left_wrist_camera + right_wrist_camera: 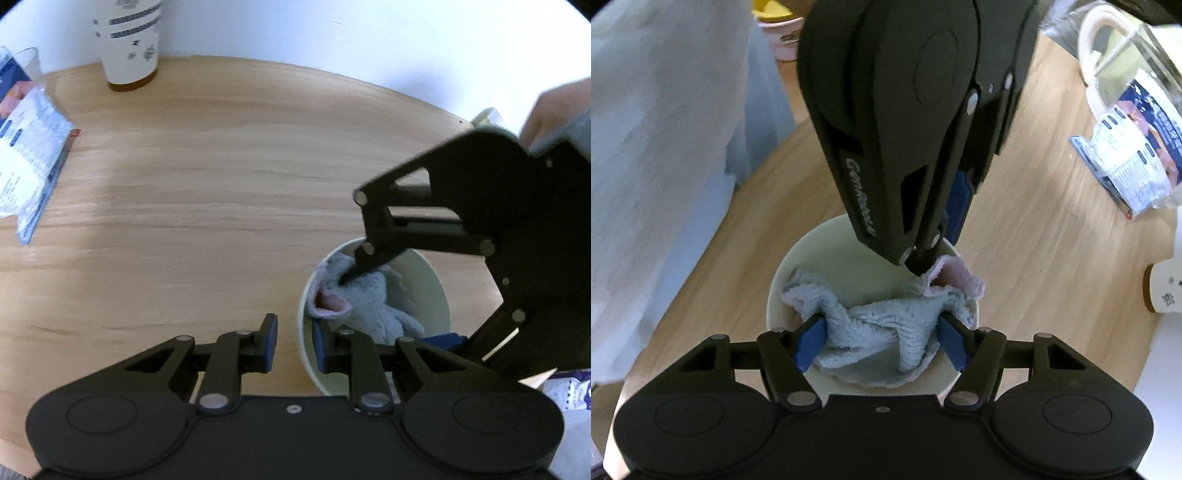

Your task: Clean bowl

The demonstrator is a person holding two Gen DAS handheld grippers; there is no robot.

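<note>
A pale green bowl (424, 291) stands on the round wooden table (221, 184) with a light blue cloth (369, 306), pink at its edge, bunched inside. My left gripper (295, 343) is shut on the bowl's near rim, one blue pad outside the wall and one inside. My right gripper (397, 308) reaches down into the bowl from the right. In the right wrist view the right gripper (882, 339) points straight down, both blue pads pressed against the crumpled cloth (882, 321) inside the bowl (842, 266). The left gripper (931, 258) clamps the far rim there.
A patterned paper cup (129, 44) stands at the table's far edge and a printed packet (29, 158) lies at the left. A glass jug with a white handle (1126, 55) stands beyond the packet (1137, 162). A person's light clothing (665, 147) borders the table.
</note>
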